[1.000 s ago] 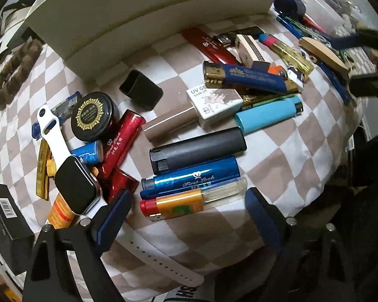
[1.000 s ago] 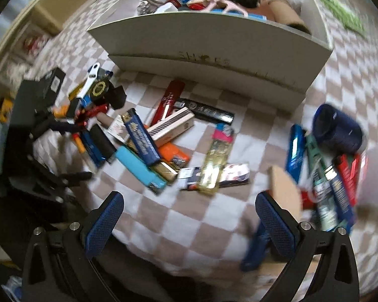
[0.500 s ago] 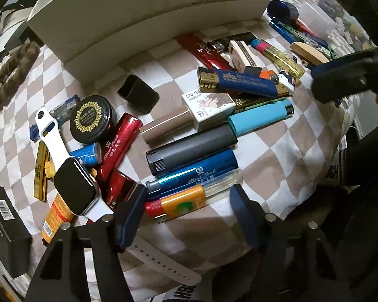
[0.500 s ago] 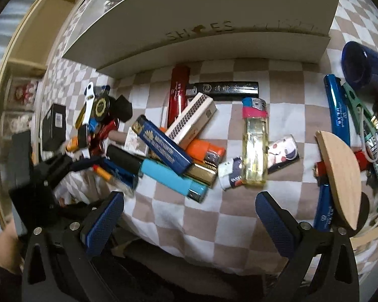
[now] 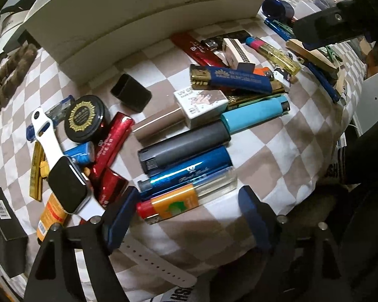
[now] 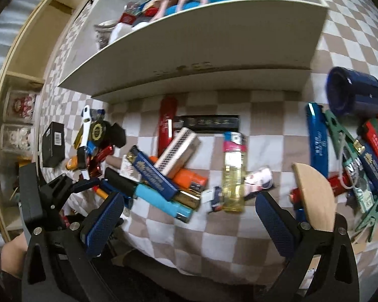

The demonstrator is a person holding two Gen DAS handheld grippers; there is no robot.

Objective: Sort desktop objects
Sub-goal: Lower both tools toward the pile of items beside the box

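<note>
Hovering wide open and empty, left hand-held gripper straddles the orange-labelled clear lighter at the counter edge, long axis left-right, red cap pointing left. Three more lighters stacked parallel behind it: blue, grey, cyan. Right hand-held gripper also open, empty (yellow lighter ahead, upright in view).
</note>
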